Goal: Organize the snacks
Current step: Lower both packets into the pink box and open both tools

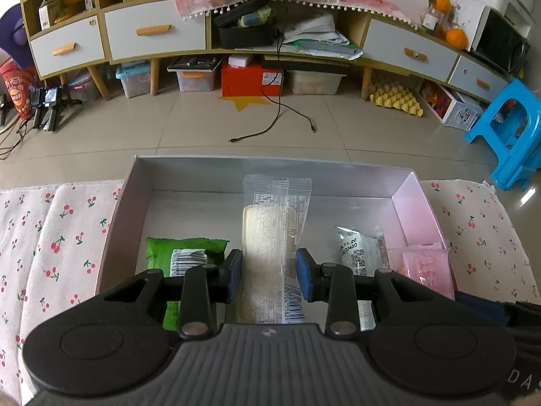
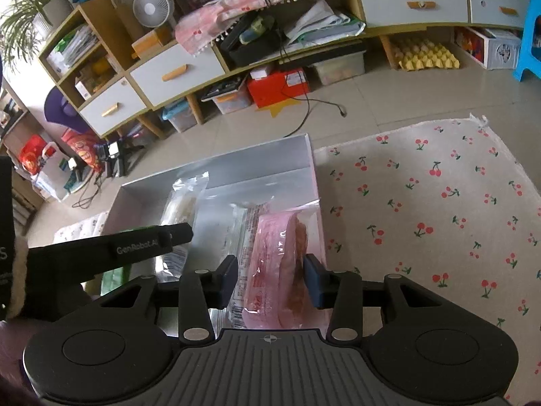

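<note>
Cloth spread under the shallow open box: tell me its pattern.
The cloth is pale cream, dotted with small red cherries on green stems; the right wrist view shows it best.

Both grippers are angled down pretty steeply. The left gripper (image 1: 269, 275) has its blue pads (image 1: 234, 275) clamped on either side of a long clear-wrapped pale snack bar (image 1: 270, 237), jaws about as narrow as they go. The right gripper (image 2: 270, 282) has its dark pads (image 2: 228, 282) around a pink translucent snack packet (image 2: 280, 257); looks like a grip, though the left pad's contact is hard to make out.
</note>
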`<state>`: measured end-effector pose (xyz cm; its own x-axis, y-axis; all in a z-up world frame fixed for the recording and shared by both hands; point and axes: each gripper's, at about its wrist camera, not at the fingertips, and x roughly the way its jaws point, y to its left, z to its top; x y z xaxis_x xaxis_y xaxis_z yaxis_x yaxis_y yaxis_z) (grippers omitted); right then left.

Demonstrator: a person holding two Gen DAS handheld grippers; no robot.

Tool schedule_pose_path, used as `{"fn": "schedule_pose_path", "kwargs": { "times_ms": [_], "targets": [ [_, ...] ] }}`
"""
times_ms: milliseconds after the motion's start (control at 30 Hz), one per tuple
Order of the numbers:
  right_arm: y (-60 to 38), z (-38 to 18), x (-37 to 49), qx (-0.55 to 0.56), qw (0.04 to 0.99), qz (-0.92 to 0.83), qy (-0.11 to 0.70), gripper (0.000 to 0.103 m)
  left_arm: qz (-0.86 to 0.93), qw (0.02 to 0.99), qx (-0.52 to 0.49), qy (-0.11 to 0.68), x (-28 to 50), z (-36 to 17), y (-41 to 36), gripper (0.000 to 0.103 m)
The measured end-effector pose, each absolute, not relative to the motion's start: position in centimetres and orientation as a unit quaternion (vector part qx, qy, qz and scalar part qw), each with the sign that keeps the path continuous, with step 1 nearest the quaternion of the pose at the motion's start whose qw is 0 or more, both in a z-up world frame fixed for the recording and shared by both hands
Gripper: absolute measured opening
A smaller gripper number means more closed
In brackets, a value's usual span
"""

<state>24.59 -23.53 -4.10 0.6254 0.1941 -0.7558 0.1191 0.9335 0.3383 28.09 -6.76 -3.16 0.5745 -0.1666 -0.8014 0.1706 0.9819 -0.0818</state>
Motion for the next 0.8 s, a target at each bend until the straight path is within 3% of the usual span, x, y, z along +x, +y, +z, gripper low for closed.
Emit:
{"fn": "schedule_pose_path", "kwargs": {
  "times_ms": [100,167,233,433,800],
  "targets": [
    [-23.7,-4.1,24.6,0.187,0.882,0.022,0.432,0.044,-0.090,0.896,0.009,0.435,27.8,-2.8,-6.9,0.038],
    [-23.9,-4.0,24.6,0.196,0.879,0.022,0.434,0.051,-0.096,0.896,0.008,0.434,27.7,-2.6,-6.9,0.050],
    [-24.1,-3.9,24.5,0.211,0.876,0.030,0.432,0.060,-0.099,0.896,0.011,0.433,27.6,-2.4,-6.9,0.052],
    [-24.0,-3.0,24.1,0.214,0.878,0.028,0.427,0.068,-0.102,0.897,0.011,0.431,27.2,-1.8,-6.7,0.058],
    [-23.8,-1.0,22.1,0.208,0.876,0.010,0.435,0.071,-0.100,0.899,0.011,0.426,25.0,0.6,-5.5,0.069]
  ]
}}
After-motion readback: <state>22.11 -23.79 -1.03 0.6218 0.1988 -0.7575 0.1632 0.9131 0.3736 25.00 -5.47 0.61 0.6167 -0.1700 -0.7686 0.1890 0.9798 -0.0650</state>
